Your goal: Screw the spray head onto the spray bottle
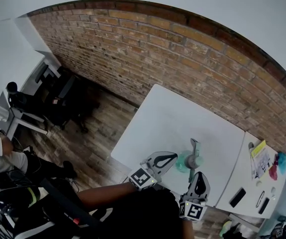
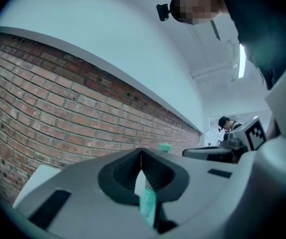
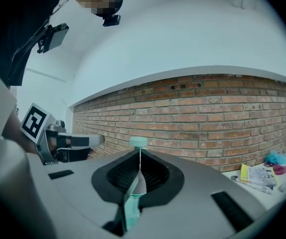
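A teal spray bottle with a grey spray head stands near the front edge of the white table. My left gripper points at it from the left, jaws shut tip to tip, with nothing seen gripped. Shut as well, my right gripper comes from the near side, its tip just below the spray head. In the left gripper view the teal body shows through the hollow behind the closed tips. The right gripper view shows a teal cap above the closed tips. Whether either gripper touches the bottle I cannot tell.
A second white table at the right carries a yellow booklet, a black phone-like slab and small coloured items. A brick wall runs behind. To the left are a wooden floor, chairs and a seated person.
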Demonstrator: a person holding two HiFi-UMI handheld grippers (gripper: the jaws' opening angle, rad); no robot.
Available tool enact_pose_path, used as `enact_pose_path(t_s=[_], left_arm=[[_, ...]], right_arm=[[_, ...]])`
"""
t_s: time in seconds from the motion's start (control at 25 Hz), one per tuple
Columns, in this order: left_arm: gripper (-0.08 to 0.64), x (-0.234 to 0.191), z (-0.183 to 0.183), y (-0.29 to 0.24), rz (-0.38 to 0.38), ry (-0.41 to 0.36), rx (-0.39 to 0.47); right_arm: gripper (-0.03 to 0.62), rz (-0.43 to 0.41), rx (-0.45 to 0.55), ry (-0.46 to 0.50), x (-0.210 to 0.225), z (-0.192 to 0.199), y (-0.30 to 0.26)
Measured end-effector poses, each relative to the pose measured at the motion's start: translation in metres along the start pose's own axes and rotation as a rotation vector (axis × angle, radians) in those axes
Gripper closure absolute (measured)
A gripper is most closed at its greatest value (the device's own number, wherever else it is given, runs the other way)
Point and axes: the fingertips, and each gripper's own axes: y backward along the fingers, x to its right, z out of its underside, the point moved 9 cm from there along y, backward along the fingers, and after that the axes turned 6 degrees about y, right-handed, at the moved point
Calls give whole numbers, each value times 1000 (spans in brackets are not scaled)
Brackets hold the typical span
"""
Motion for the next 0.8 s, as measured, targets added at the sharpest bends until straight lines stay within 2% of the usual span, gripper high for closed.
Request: enact_pose_path(t_s=[0.28,0.36,0.44,0.52,0.64,0.8], left_arm=[[551,-5,29,-9,103,-65,-46],[506,-8,41,-10,139,-96,-75],[457,-10,56,-14,215,-149,-125],[388,-12,72,-20,270,-153,-169],[305,-19,88,-29,286,-132,-207],[253,-24,103,-39,305,-135,-245]], right_arm=[[584,27,2,8,0,0,0],[584,37,-6,5,1,-3,0],[584,49,-15,2,3,-2,0],[584,55,-5,7,6,-3,0],[584,48,-19,9,7,-7,-2],[583,40,-77,19,9,-7,0]])
